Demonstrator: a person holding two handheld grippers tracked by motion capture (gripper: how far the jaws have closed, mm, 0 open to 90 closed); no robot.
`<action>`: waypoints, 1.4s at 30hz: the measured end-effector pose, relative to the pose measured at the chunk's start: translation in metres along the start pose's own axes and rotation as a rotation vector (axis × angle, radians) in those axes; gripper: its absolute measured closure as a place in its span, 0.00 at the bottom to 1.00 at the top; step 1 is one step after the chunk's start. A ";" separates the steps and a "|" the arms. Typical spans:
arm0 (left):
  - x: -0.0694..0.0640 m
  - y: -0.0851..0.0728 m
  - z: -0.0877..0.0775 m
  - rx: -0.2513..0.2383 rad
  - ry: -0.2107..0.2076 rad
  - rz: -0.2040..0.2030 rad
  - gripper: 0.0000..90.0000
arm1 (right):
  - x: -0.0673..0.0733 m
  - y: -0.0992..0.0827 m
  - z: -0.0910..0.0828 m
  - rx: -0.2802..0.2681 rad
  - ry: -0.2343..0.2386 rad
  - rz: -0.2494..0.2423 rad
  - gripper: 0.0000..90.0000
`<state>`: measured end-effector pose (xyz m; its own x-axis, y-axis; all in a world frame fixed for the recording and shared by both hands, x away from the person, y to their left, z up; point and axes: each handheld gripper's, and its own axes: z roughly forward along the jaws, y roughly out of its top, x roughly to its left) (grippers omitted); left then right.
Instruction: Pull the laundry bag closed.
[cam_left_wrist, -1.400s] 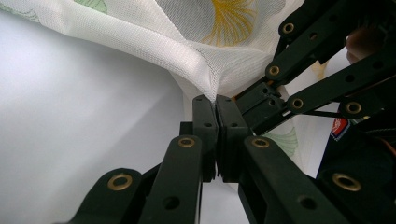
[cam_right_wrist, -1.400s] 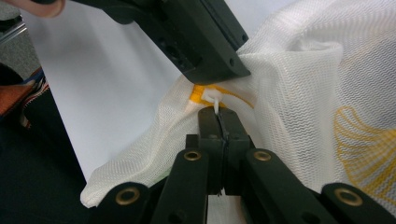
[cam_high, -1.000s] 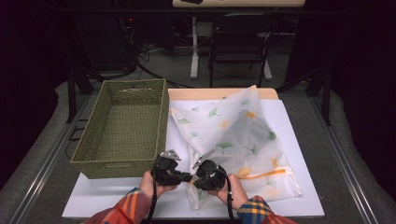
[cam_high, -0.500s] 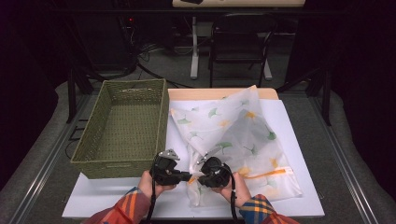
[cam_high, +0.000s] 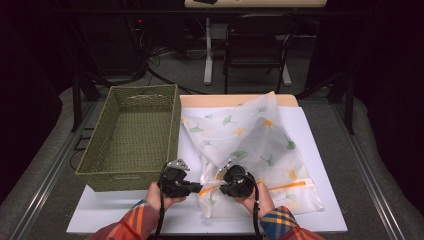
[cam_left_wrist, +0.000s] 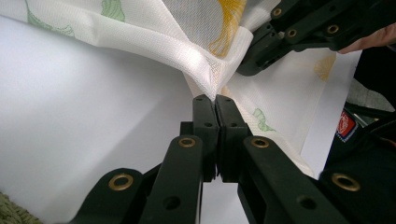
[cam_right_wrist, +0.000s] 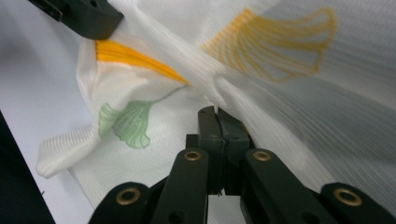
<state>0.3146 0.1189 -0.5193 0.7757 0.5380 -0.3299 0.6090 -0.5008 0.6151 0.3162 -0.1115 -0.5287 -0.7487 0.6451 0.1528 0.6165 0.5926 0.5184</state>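
A white mesh bag printed with green and yellow leaves lies crumpled on the white board. It has an orange zip strip. My left gripper is at the bag's near left corner, shut on a fold of the mesh, with the tips pinching its edge. A short way to its right, my right gripper is shut on another fold of the same bag, and the cloth bunches at its tips. The stretch of mesh between the two grippers is raised a little off the board.
A green woven basket stands empty to the left of the bag, its front wall just behind my left gripper. The board's near edge runs below both hands. A chair and cables are on the floor beyond the table.
My right gripper has slid a little to the right with the mesh in it, stretching the fold between the two grippers. The left gripper has kept its place.
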 end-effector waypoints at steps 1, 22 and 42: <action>0.001 0.000 0.000 0.002 0.003 -0.002 0.99 | -0.001 -0.001 0.000 -0.001 -0.009 0.004 1.00; 0.001 -0.001 -0.002 -0.009 0.036 -0.006 0.99 | -0.029 -0.024 -0.022 -0.002 -0.059 0.072 1.00; 0.002 -0.001 -0.002 -0.005 0.045 0.006 0.99 | -0.023 -0.034 -0.034 -0.008 -0.021 0.078 1.00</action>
<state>0.3154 0.1217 -0.5194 0.7712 0.5647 -0.2938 0.6033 -0.5011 0.6205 0.3037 -0.1631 -0.5209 -0.6932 0.6991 0.1753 0.6705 0.5362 0.5127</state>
